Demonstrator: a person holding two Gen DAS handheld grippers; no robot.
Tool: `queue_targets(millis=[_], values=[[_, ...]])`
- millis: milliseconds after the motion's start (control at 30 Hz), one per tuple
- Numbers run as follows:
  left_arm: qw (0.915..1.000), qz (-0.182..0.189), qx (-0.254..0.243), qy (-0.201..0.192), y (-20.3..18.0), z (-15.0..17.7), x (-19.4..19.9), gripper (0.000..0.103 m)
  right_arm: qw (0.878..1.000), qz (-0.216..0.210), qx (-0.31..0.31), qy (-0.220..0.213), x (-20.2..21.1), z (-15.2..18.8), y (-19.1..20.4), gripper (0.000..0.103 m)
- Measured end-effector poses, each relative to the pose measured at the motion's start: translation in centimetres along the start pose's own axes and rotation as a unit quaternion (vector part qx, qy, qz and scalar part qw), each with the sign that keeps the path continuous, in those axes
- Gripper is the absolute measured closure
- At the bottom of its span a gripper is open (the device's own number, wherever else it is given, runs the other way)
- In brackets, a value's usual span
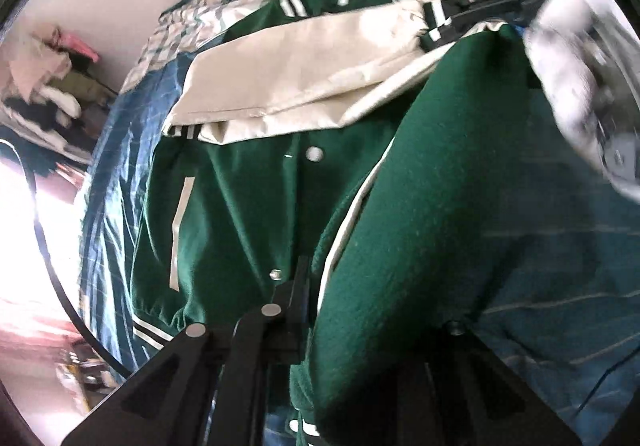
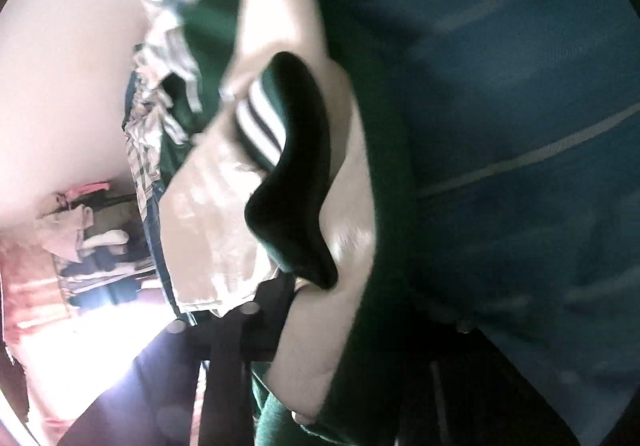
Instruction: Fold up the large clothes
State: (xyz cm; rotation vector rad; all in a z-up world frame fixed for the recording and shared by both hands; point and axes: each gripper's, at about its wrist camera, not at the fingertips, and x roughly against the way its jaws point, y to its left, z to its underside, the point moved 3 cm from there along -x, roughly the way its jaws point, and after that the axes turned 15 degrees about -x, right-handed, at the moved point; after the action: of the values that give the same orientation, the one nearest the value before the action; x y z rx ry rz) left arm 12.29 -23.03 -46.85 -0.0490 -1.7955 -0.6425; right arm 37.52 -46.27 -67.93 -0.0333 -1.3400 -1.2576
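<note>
While both sets of fingers pinch cloth, I have the green varsity jacket [image 1: 248,206] lifted partly off the blue striped bed sheet [image 1: 560,286].

My left gripper [image 1: 296,278] has its fingers nearly together, clamped on the jacket's felt-like green front edge just below a round metal snap [image 1: 315,153]. Up beyond that snap, the right gripper [image 1: 460,12] has its black fingers closed on the ribbed, white-striped cuff [image 1: 434,20] of the smooth cream sleeve [image 1: 312,62], which lies folded across the jacket's chest. In the right wrist view the cuff [image 2: 260,130] curls over the glossy cream sleeve [image 2: 208,214], all badly blurred. Past the jacket's collar lies a crumpled plaid cloth [image 1: 224,2], and a heap of clothes [image 1: 44,74] sits beyond the bed's edge.
</note>
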Motion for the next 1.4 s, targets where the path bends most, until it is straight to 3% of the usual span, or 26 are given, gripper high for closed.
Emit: queue_targets(millis=[233,400,600,667,733,800,900,1000,1067,1167,1267,1300,1400], values=[[0.9971,0.059,0.045,-0.015,10.6,2.3,1.4,0.091,0.992,0.008,0.101,-0.069,1.6,8.4,13.0,0.085],[0.9914,0.074,0.106,0.02,20.3,6.2,-2.5,0.087,0.984,0.042,0.162,-0.058,-6.5,15.6,23.5,0.085],[0.9722,0.119,0.193,0.058,28.1,12.1,-10.1,0.082,0.961,0.137,0.238,-0.019,-20.9,23.3,29.6,0.084],[0.9644,0.145,0.21,0.069,29.6,13.8,-11.7,0.076,0.952,0.176,0.249,0.008,-24.6,24.8,29.5,0.076],[0.9568,0.168,0.226,0.074,30.7,15.9,-12.5,0.061,0.954,0.17,0.245,0.03,-25.4,25.8,29.9,0.049],[0.9574,0.158,0.229,0.079,31.6,17.7,-12.3,0.042,0.964,0.106,0.238,0.062,-23.2,26.0,29.0,0.04],[0.9554,0.148,0.24,0.088,32.5,20.6,-11.6,0.02,0.972,0.053,0.218,0.074,-18.4,25.8,28.5,0.032],[0.9458,0.148,0.264,0.116,32.8,22.9,-12.1,0.019,0.979,0.041,0.189,0.057,-12.9,23.6,26.0,0.031],[0.9382,0.151,0.28,0.137,32.1,23.1,-13.8,0.019,0.983,0.06,0.171,0.032,-9.5,20.7,23.2,0.029],[0.9337,0.116,0.297,0.162,30.7,22.8,-17.5,0.018,0.986,0.092,0.141,0.002,-7.1,16.1,19.1,0.029],[0.9314,0.079,0.311,0.172,29.8,23.1,-19.5,0.008,0.992,0.089,0.087,0.007,-7.9,10.3,14.8,0.029],[0.9284,0.071,0.322,0.172,29.8,23.4,-19.5,0.003,0.994,0.077,0.077,0.015,-8.5,8.9,14.0,0.029],[0.9219,0.078,0.341,0.167,29.9,24.3,-19.3,0.0,0.997,0.02,0.047,0.056,-12.4,5.1,12.3,0.029]])
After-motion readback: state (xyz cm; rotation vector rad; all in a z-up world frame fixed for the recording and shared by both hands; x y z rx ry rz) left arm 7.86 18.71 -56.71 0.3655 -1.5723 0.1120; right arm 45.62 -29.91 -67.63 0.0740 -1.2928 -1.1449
